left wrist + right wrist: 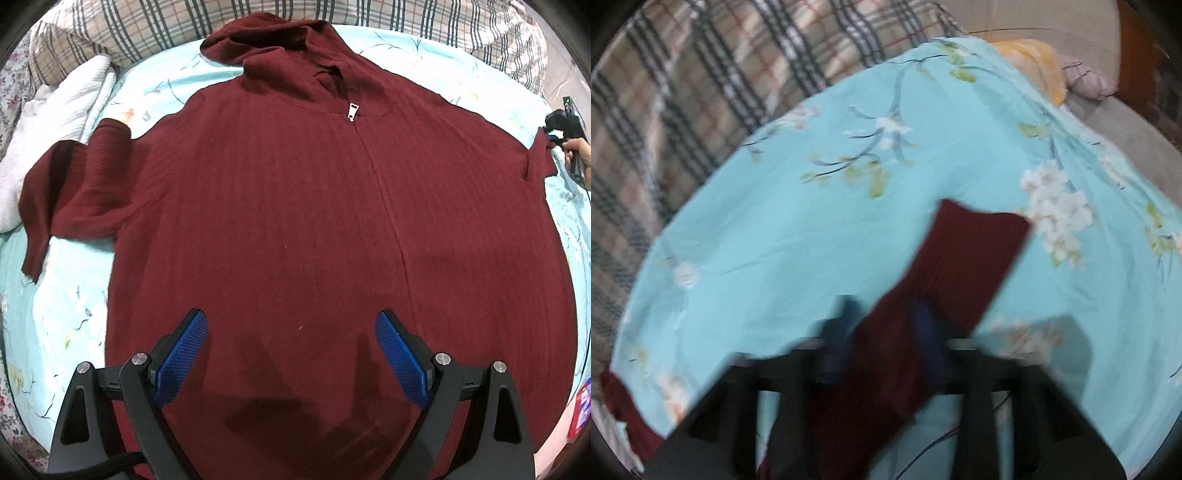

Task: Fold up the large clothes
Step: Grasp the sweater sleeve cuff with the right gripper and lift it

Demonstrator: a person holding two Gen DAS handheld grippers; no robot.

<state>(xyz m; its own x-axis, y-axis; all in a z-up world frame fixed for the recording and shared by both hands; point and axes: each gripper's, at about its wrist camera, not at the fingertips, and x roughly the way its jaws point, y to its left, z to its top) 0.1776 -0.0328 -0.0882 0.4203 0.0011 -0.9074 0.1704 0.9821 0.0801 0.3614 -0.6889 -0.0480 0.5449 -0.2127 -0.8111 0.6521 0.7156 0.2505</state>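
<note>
Dark red ribbed-knit zip-up hooded sweater spread face-up across a pale turquoise flower-printed bedsheet, hood toward the checked beige-and-grey blanket at the far edge, silver zip pull at the collar. Crumpled white textured cloth lying beside the sweater's one sleeve, which sits bunched and doubled over on itself near that cloth.

Left gripper hovering over the lower body of the sweater, blue pads wide apart, nothing between them, not touching the knit as far as can be told.

Right gripper blurred in its own view, jaws drawn nearly together on the other sleeve; cuff end sticking out past the blue fingers and lying over the sheet. Seen from the left wrist view as a small dark shape at the sweater's far sleeve, with a hand behind it.

Step in hand, by the look of it: taking up a sleeve to bring it in over the body, the first fold. Next move likely calls for lifting the pinched sleeve clear of the sheet and carrying it across toward the zip line, laying it flat without dragging the shoulder out of place. Left gripper free either to pin the body down or to go for the bunched sleeve afterward, which wants straightening before folding.
</note>
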